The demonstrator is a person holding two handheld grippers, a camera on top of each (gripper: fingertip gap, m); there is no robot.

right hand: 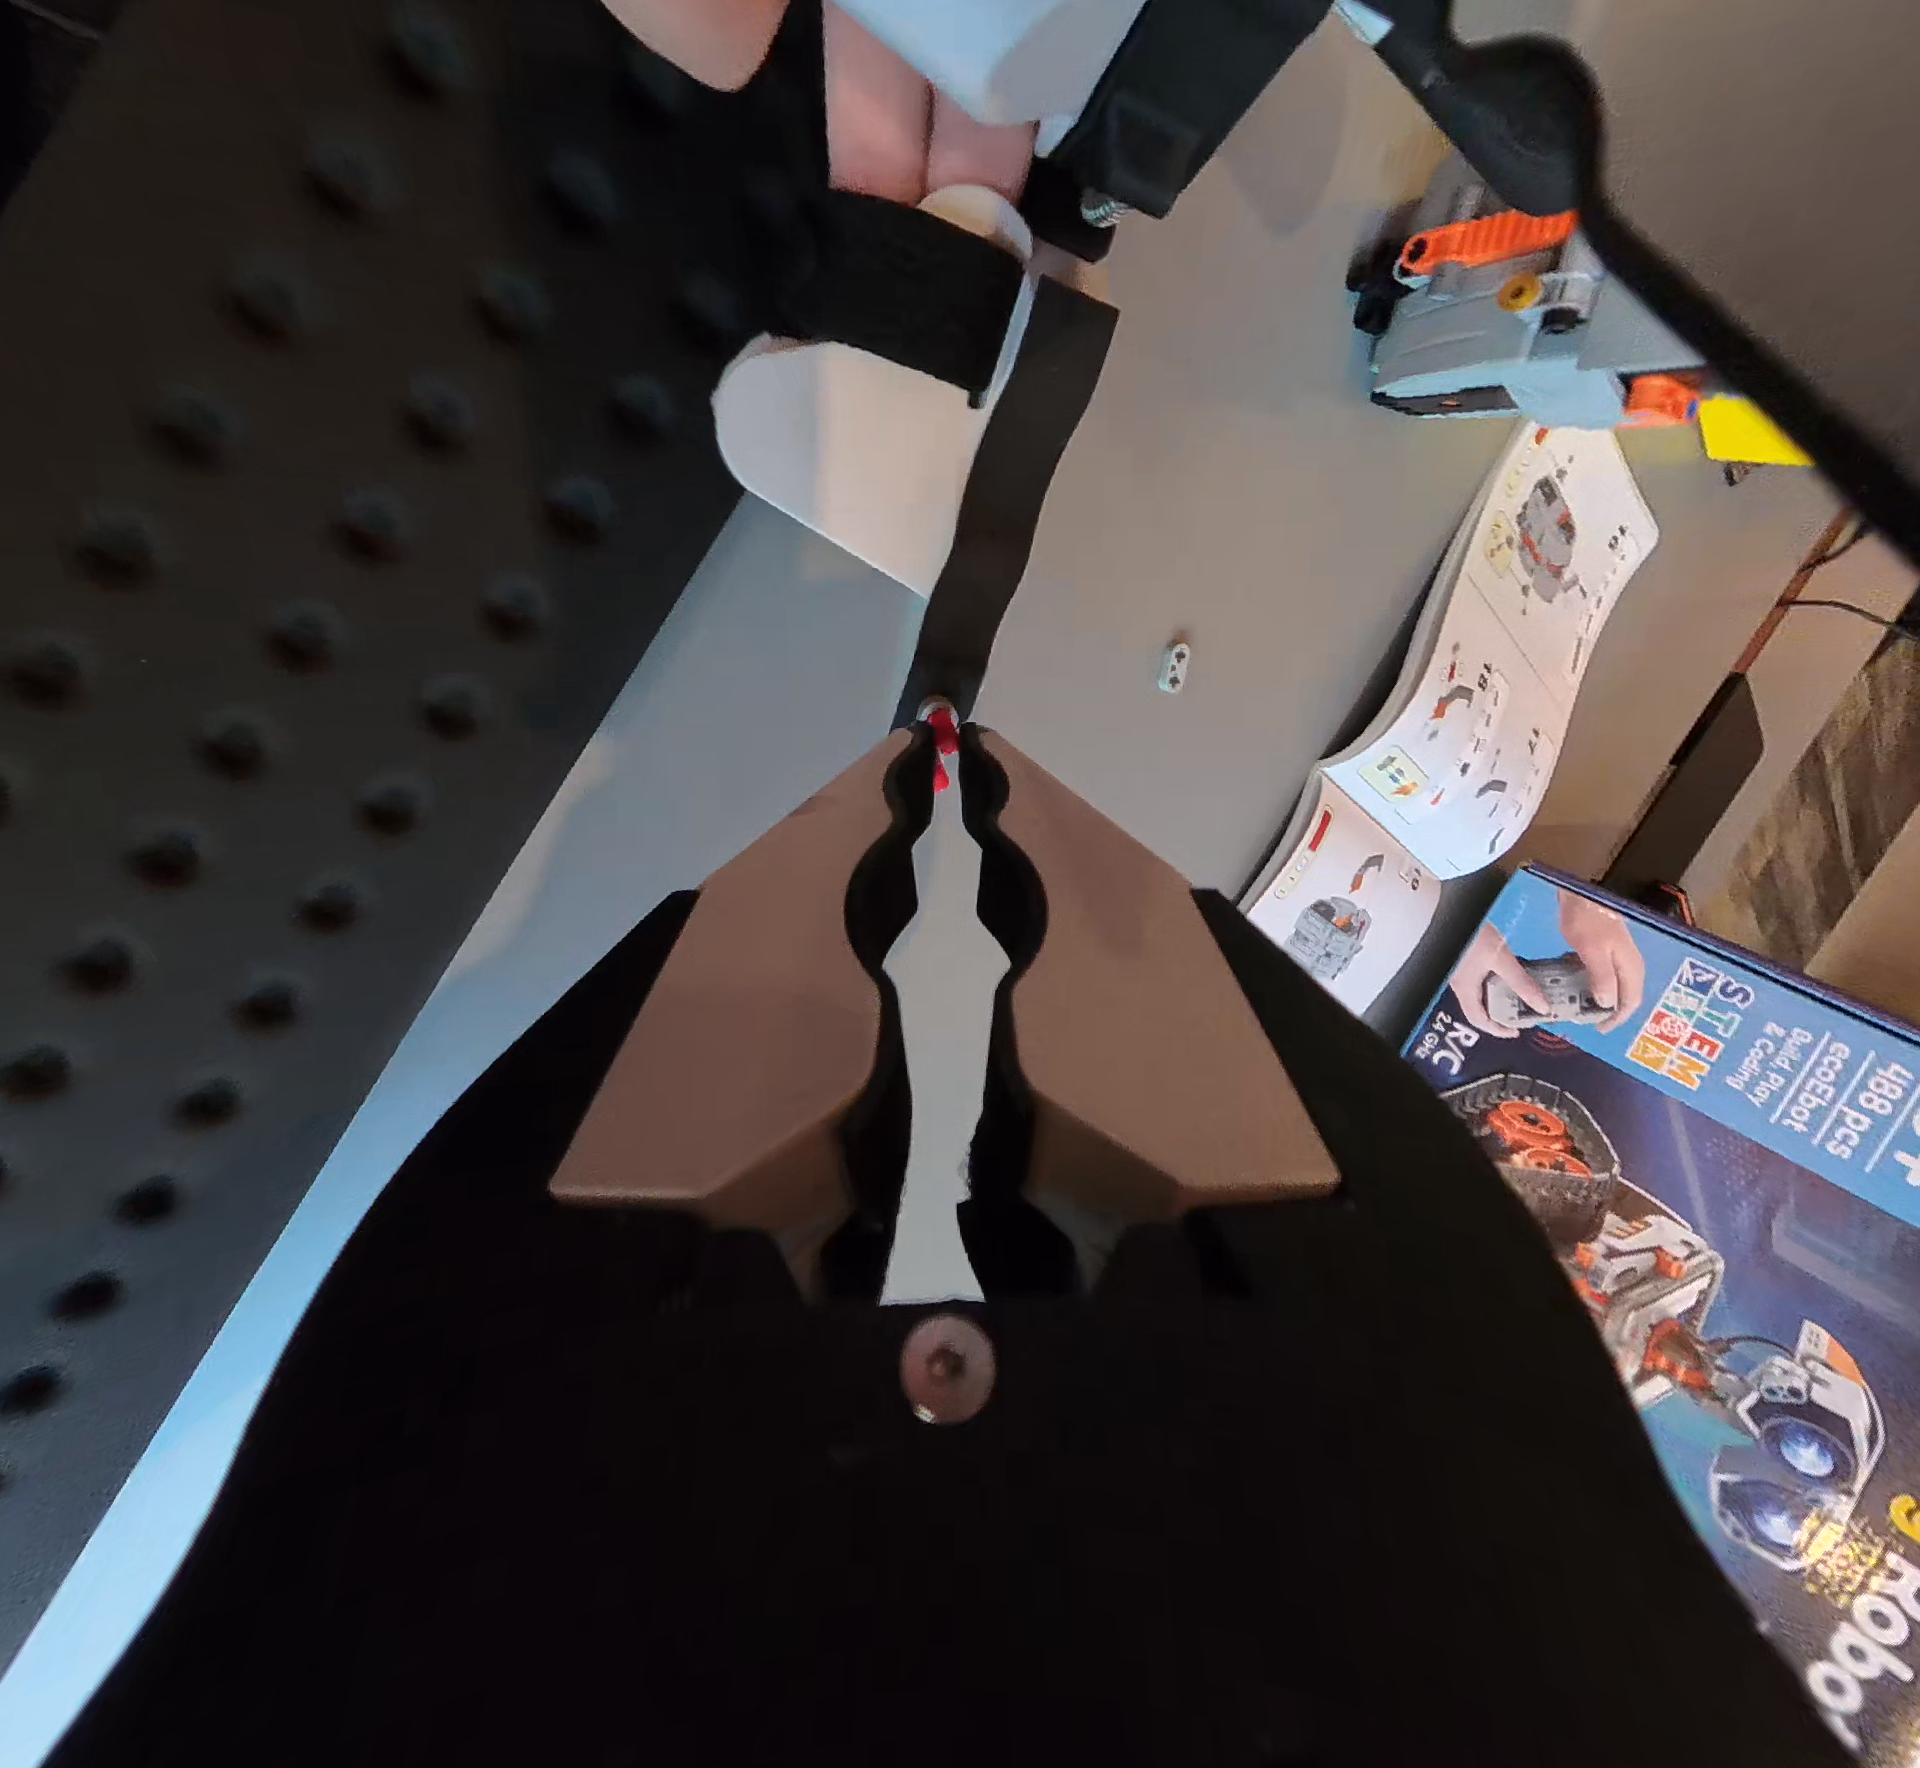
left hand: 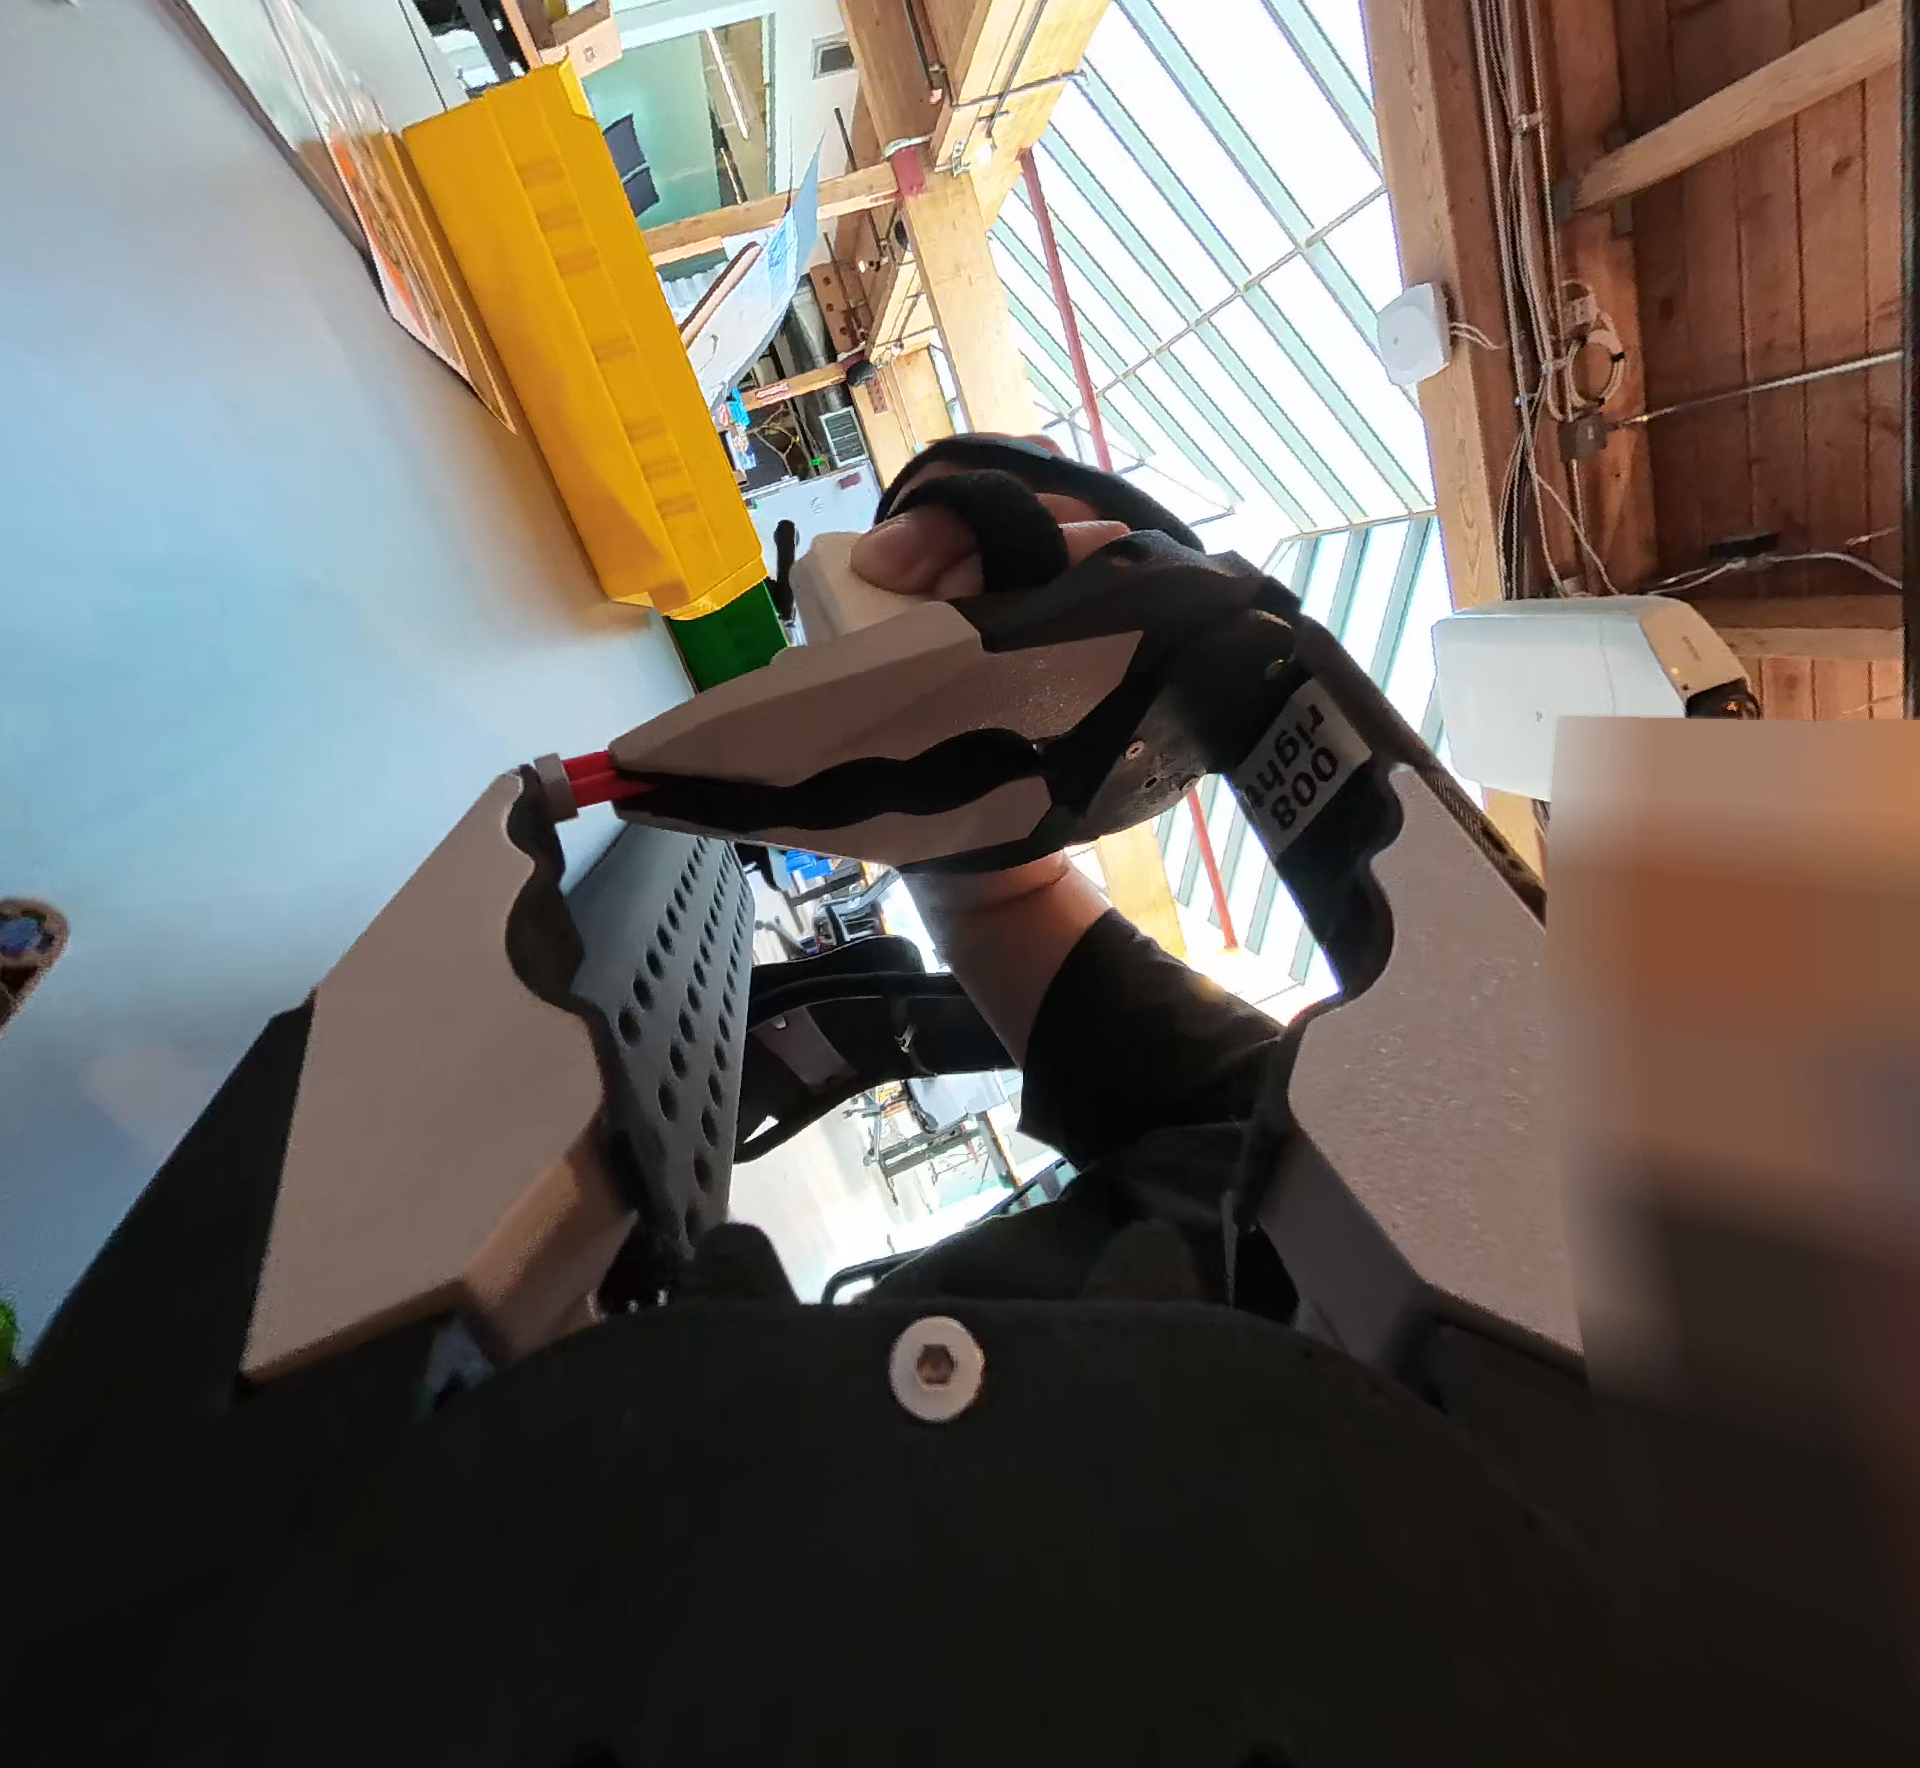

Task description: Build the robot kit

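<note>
In the right wrist view my right gripper (right hand: 940,733) is shut on a short red axle (right hand: 943,754) with a small grey bush (right hand: 935,710) on its far end. The bush end touches the black pad of one finger (right hand: 1006,492) of the left gripper. In the left wrist view my left gripper (left hand: 956,783) is wide open and holds nothing. The right gripper (left hand: 831,762) reaches between its fingers, with the red axle (left hand: 590,776) and grey bush (left hand: 549,773) pressed against the tip of my left finger (left hand: 436,1022).
A black perforated board (right hand: 260,575) lies beside the grippers on the white table (left hand: 208,575). A yellow bin (left hand: 582,316) and a green bin (left hand: 727,638) stand behind. An open instruction booklet (right hand: 1475,679), a blue kit box (right hand: 1662,1199), a grey-and-orange model (right hand: 1496,316) and a small white piece (right hand: 1174,666) lie nearby.
</note>
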